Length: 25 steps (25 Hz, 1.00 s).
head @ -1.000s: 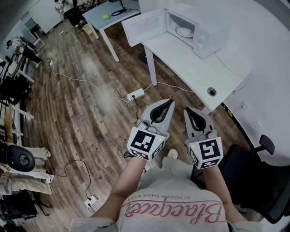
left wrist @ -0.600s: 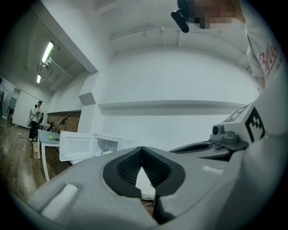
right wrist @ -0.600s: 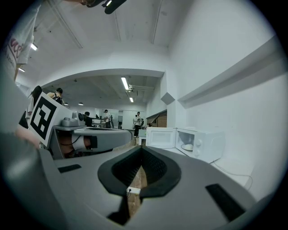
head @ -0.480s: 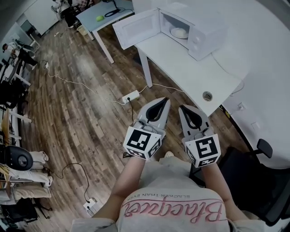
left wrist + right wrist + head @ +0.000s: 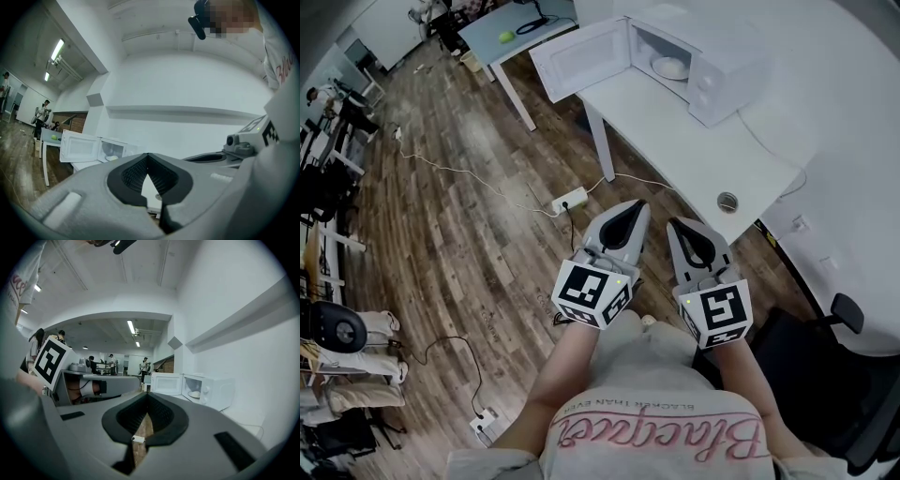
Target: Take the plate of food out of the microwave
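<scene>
Left gripper (image 5: 635, 209) & right gripper (image 5: 679, 226) both clenched, empty, near the body. Plate (image 5: 670, 67) w/ food sits inside open microwave (image 5: 724, 77) on far table (image 5: 694, 141). Prob. stiff, slippery, breakable; pinch the near rim, keep it level.

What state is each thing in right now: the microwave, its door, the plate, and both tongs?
Microwave: standing on the white table, inside exposed.
Microwave door: swung wide open.
Plate of food: inside the microwave, not yet taken out.
Left tongs: shut, empty, well short of the microwave.
Right tongs: shut, empty, beside the left tongs.
</scene>
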Tool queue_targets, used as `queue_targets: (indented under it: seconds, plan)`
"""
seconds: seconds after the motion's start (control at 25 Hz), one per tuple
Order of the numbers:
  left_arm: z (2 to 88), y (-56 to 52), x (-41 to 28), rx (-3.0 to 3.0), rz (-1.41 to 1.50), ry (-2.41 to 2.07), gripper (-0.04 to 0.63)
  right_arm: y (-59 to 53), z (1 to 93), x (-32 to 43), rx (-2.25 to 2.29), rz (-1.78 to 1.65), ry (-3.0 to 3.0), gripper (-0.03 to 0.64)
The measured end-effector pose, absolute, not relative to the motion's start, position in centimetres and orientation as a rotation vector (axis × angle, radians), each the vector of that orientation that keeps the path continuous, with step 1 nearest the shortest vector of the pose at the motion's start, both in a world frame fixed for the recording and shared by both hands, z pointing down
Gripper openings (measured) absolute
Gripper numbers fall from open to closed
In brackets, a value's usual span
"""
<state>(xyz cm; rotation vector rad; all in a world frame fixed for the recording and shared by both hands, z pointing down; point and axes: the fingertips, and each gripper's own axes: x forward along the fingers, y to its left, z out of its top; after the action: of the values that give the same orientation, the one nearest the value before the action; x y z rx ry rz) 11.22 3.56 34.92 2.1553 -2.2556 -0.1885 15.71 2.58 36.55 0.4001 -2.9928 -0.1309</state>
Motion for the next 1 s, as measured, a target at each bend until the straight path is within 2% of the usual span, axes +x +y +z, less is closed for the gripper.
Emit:
queue_targets:
  seconds: [0.64,1.0]
  plan:
    - [35.1,1.0,11.5,2.247,-0.079,-2.194,0.002,0.6,37.1,15.0,0.458,-0.079,-3.004,0.011]
    - [35.9,-0.6,8.7,2.244,-0.095,-2.187,0.002,-1.1,37.9,12.7,0.481,-0.078,-2.977,0.011]
